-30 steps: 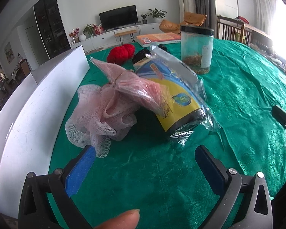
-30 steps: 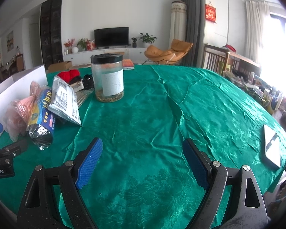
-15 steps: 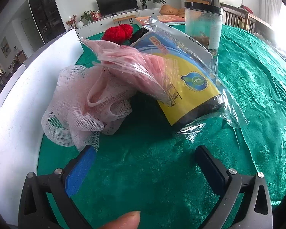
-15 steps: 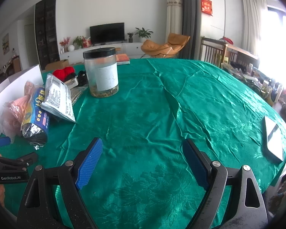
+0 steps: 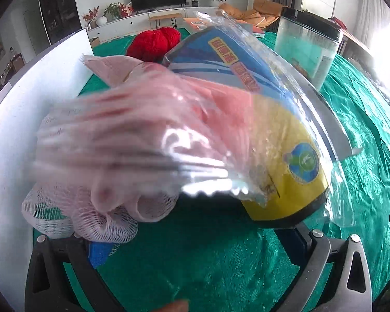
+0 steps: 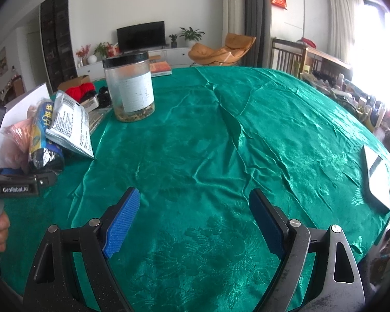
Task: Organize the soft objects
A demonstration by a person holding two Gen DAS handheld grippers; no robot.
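Your left gripper [image 5: 195, 241] stands wide open with nothing gripped, its 2 fingers just short of the pink mesh sponge [image 5: 91, 215] and the plastic-wrapped roll of bags [image 5: 267, 140], which lie together on the green tablecloth [image 6: 221, 143] beside the white board [image 5: 18, 119]. Your right gripper [image 6: 192, 223] is wide open too, empty above bare cloth.

Black-lidded clear jar [image 6: 128, 87] on green tablecloth [image 6: 221, 135], white board [image 5: 20, 119] alongside.
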